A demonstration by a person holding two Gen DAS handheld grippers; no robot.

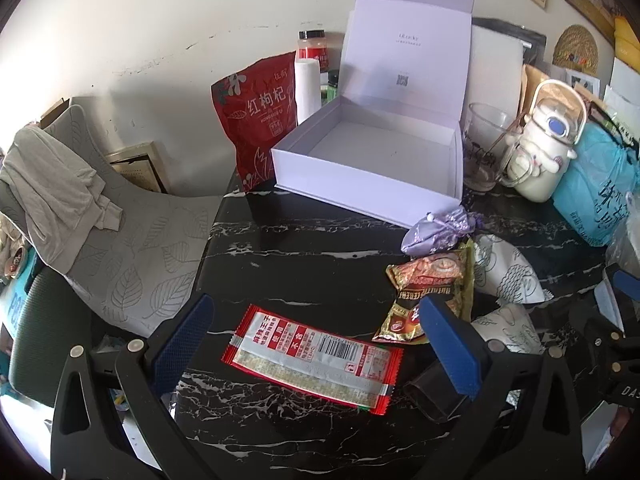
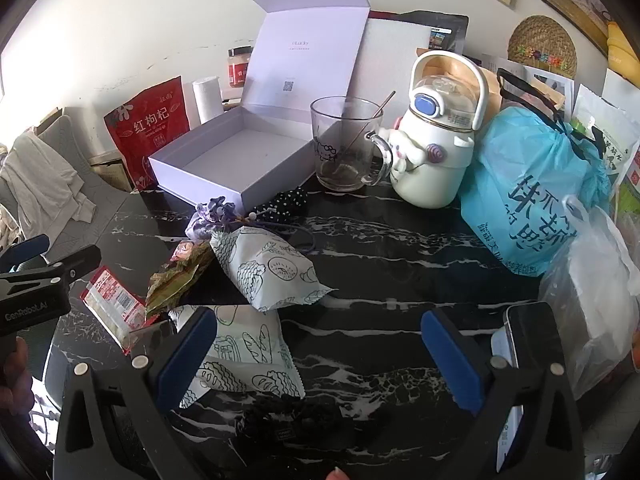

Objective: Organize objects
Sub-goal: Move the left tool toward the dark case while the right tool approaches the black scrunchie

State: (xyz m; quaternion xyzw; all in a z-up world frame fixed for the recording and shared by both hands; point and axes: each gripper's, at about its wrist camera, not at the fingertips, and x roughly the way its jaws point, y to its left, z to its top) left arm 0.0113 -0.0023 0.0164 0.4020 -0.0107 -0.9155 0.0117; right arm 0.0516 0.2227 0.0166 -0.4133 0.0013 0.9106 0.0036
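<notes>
Start of pick: both grippers spread wide, nothing held, loose packets not yet in the box.

My left gripper (image 1: 316, 340) hangs angled down over the red snack packet (image 1: 312, 360), which lies flat on the black marble table (image 1: 288, 240) between the fingers, untouched. Gold-brown sachet (image 1: 432, 300) sits just by my right-hand finger; lilac pouch (image 1: 436, 230) beyond it; open white box (image 1: 372, 156) further ahead, empty. My right gripper (image 2: 318, 354) is released too, with a white patterned packet (image 2: 244, 356) under its left finger. Next, I reckon: drop lower, close on the red packet's narrow width; it's flat, so a shallow pinch may slip.
</notes>
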